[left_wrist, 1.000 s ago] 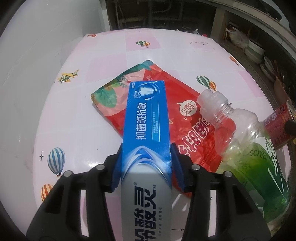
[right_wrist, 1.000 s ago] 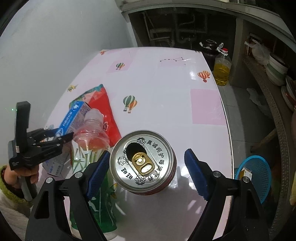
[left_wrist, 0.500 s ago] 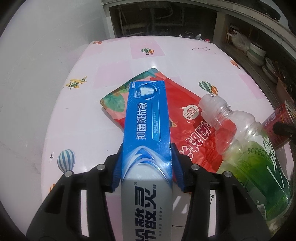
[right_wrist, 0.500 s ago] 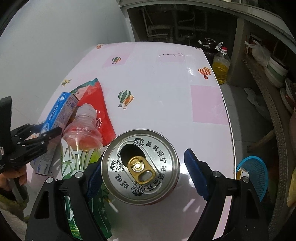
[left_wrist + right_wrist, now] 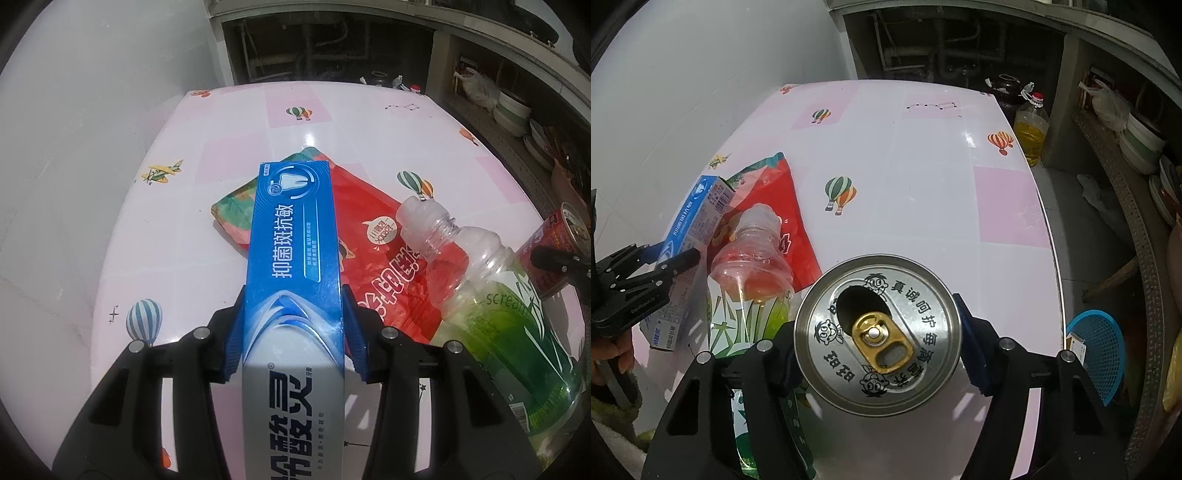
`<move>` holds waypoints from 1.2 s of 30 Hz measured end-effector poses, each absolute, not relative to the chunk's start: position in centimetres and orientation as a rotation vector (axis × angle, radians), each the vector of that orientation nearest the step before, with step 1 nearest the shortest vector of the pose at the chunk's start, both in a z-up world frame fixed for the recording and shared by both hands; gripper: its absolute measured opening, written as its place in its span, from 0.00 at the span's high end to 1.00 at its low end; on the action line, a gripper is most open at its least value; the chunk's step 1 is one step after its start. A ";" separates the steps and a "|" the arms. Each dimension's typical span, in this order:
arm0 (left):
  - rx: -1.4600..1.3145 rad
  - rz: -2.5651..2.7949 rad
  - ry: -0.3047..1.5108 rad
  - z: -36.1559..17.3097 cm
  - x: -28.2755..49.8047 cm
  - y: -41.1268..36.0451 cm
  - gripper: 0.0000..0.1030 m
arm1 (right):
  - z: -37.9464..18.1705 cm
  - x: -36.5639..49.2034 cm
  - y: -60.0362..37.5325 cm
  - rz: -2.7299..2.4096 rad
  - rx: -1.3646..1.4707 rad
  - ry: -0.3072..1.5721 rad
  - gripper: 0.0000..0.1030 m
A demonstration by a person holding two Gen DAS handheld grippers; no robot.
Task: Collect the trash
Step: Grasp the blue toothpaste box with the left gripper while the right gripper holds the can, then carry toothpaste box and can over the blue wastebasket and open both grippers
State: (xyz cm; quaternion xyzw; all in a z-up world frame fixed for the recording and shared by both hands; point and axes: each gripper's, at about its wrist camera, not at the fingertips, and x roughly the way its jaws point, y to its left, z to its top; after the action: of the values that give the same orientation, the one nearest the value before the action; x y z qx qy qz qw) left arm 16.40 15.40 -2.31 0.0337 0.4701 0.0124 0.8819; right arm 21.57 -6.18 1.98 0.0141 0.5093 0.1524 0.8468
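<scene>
My left gripper (image 5: 293, 328) is shut on a blue toothpaste box (image 5: 291, 236) and holds it above the table; the box also shows in the right wrist view (image 5: 696, 218). My right gripper (image 5: 877, 332) is shut on a red drink can (image 5: 877, 334) with an opened silver top, held off the table; the can also shows at the right edge of the left wrist view (image 5: 546, 251). A red snack bag (image 5: 373, 243) lies flat on the table. An uncapped clear bottle with a green label (image 5: 491, 295) lies on its side, its neck over the bag.
The table (image 5: 923, 177) has a glossy pink-and-white cloth with balloon prints. A blue basket (image 5: 1102, 354) sits on the floor to the right of it. An oil bottle (image 5: 1030, 129) stands beyond the far right corner. Shelves with bowls (image 5: 1141, 144) line the right side.
Both grippers have lifted and pulled back with their loads. The can now sits closer and larger between the right fingers. The bag and bottle have not moved.
</scene>
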 end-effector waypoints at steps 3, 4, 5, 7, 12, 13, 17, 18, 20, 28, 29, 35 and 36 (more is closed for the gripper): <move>0.069 0.026 0.972 -2.1 16.3 15.4 0.57 | 2.0 21.5 -6.2 0.319 0.034 1.071 0.36; 0.069 0.025 0.969 -2.0 16.3 15.4 0.57 | 2.0 21.4 -6.3 0.318 0.038 1.069 0.36; 0.069 0.025 0.967 -1.9 16.2 15.3 0.57 | 2.0 21.4 -6.4 0.318 0.042 1.068 0.36; 0.070 0.019 0.961 -1.7 16.1 15.2 0.57 | 2.1 21.3 -6.6 0.316 0.053 1.065 0.36; 0.065 0.002 0.938 -0.9 15.7 15.0 0.57 | 2.4 21.1 -7.4 0.306 0.074 1.054 0.36; 0.064 0.000 0.931 -0.7 15.7 15.1 0.57 | 2.4 21.1 -7.5 0.303 0.079 1.050 0.36; 0.065 -0.015 0.897 0.5 15.7 15.0 0.57 | 2.9 20.8 -8.2 0.283 0.105 1.034 0.36; 0.068 -0.020 0.886 0.9 15.7 15.0 0.57 | 3.1 20.7 -8.3 0.278 0.111 1.028 0.36; 0.075 -0.025 0.870 1.5 15.9 14.9 0.57 | 3.4 20.5 -8.8 0.270 0.130 1.016 0.36; 0.132 -0.063 0.790 5.2 16.5 12.9 0.57 | 4.9 19.5 -11.0 0.260 0.210 0.950 0.36; 0.141 -0.072 0.776 5.8 16.6 12.4 0.57 | 5.3 19.3 -11.4 0.257 0.220 0.937 0.36; 0.174 -0.157 0.707 9.0 17.3 8.5 0.57 | 6.7 17.9 -14.5 0.216 0.275 0.875 0.36; 0.181 -0.178 0.695 9.5 17.5 7.6 0.57 | 6.9 17.6 -15.1 0.207 0.285 0.866 0.36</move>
State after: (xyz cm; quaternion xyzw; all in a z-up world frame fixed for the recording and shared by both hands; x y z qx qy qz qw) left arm 17.46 7.56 9.55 0.0886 0.3397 -0.0869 0.9323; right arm 17.59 -15.13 6.88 0.1373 0.4175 0.0997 0.8927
